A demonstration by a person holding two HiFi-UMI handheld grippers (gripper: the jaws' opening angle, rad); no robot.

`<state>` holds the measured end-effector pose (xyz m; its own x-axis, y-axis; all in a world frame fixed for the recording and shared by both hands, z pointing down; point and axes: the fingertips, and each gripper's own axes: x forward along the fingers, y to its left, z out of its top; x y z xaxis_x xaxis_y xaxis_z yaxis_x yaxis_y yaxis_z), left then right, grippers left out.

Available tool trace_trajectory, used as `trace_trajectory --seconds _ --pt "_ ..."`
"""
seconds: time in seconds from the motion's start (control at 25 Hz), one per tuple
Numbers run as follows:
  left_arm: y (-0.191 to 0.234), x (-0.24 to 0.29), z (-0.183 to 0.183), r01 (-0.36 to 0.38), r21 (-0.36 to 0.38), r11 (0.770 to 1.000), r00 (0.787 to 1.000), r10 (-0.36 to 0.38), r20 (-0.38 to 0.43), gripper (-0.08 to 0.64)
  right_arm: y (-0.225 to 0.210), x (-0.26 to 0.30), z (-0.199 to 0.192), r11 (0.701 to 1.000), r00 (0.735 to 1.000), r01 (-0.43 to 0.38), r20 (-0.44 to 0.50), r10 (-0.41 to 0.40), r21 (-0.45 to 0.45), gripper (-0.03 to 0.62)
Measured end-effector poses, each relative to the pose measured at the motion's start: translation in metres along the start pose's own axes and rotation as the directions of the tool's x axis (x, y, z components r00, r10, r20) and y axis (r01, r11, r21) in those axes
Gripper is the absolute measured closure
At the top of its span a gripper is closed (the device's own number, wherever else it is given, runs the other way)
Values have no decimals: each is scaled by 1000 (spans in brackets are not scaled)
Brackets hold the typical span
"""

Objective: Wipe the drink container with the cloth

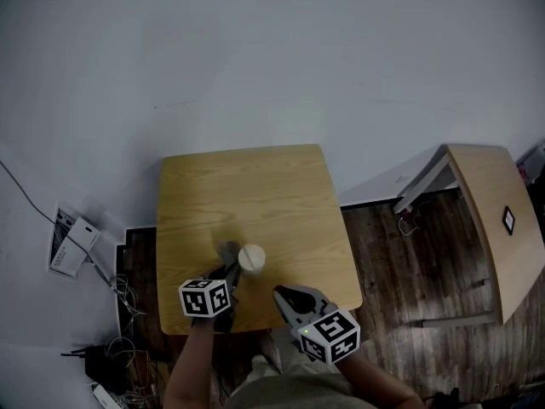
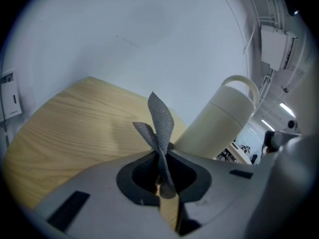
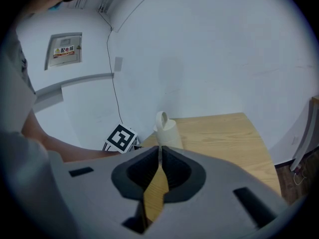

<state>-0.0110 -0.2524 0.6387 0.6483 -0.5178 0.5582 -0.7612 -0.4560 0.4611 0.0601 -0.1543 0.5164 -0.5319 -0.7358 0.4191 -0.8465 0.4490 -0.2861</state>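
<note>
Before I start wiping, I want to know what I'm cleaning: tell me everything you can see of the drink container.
The drink container is a cream-white, matte, plastic-looking cylinder with a loop handle on top. It stands upright on the wooden table, towards its near edge. The grey cloth, pinched in the left gripper, is right beside it; contact cannot be told.

Dim, even light with soft shadows, fisheye warping and dark corners.
</note>
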Motion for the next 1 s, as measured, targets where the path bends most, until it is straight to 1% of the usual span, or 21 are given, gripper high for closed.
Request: trace_trajectory --seconds 0.28,0.44,0.56,0.76,0.88,1.0 --pt "8 7 -15 -25 -16 1000 999 24 -37 540 -2 2 1 1000 1000 -1 -7 1 4 574" --pt "9 13 -23 -7 -39 999 999 5 -51 540 -1 3 1 1000 1000 1 -9 -1 3 575" --pt "8 10 -24 -10 -33 999 999 8 -51 540 1 1 1 1000 1000 5 -7 -5 0 575" --pt "2 -2 -24 -32 -27 999 999 32 -17 540 7 -7 -1 1000 1000 13 -2 -13 -9 575" --pt "-6 -16 -22 -31 -40 999 999 32 23 540 11 -15 -4 1000 1000 22 6 -22 -10 575" --pt "-13 -37 -16 -45 -35 998 997 47 67 540 15 -23 -4 999 999 33 20 -33 -6 575"
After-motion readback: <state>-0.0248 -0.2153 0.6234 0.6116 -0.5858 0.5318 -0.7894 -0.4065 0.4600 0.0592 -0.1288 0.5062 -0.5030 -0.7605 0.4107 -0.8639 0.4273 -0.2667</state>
